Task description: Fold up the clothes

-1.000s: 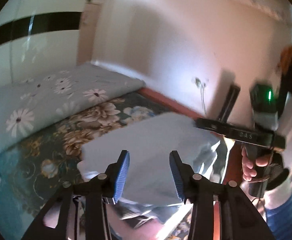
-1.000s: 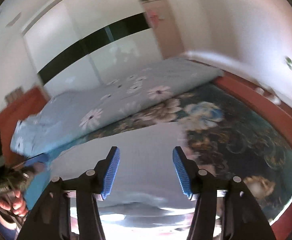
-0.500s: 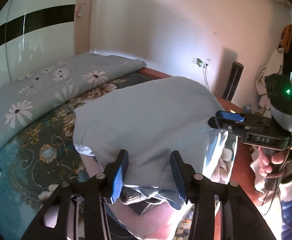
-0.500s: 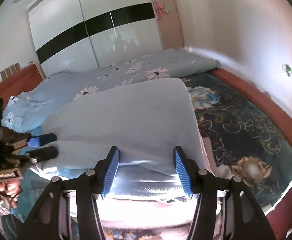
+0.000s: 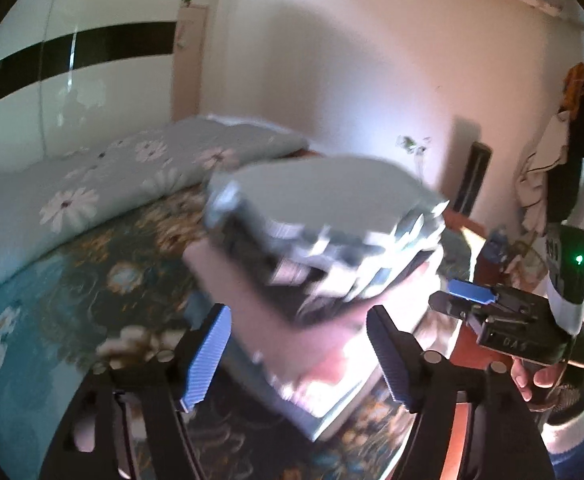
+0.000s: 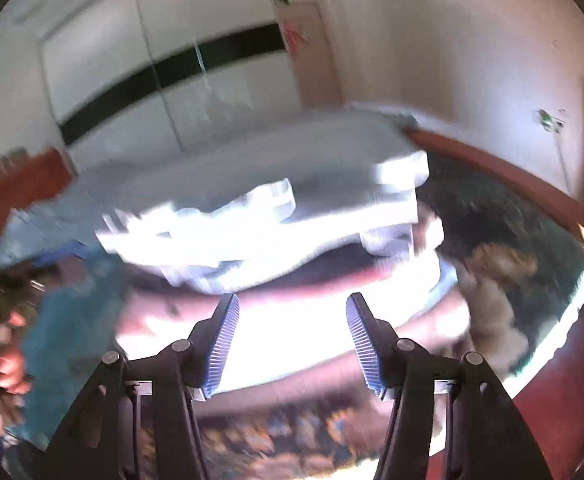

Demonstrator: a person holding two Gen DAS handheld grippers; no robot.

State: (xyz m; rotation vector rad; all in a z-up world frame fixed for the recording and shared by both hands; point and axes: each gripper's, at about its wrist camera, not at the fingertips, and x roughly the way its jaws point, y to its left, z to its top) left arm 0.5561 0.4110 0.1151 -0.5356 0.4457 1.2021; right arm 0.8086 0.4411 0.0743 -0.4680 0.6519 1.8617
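Note:
A folded light blue garment (image 5: 324, 208) lies on top of a stack of folded clothes on the bed; it also shows in the right wrist view (image 6: 259, 200), blurred by motion. A pink folded piece (image 5: 259, 300) lies under it. My left gripper (image 5: 298, 354) is open and empty, just in front of the stack. My right gripper (image 6: 289, 340) is open and empty, also in front of the stack. The right gripper shows in the left wrist view (image 5: 504, 316) to the right of the stack.
The bed has a dark floral sheet (image 5: 91, 320) and a pale blue daisy quilt (image 5: 91, 188) rolled at its far side. A red wooden bed frame (image 6: 512, 176) runs along the white wall. A wardrobe (image 6: 171, 80) stands behind. Clothes hang at the right (image 5: 564, 160).
Both grippers have pulled back from the garment, which now lies folded on the stack. Both views are blurred by quick motion. Both jaws stand wider apart than before.

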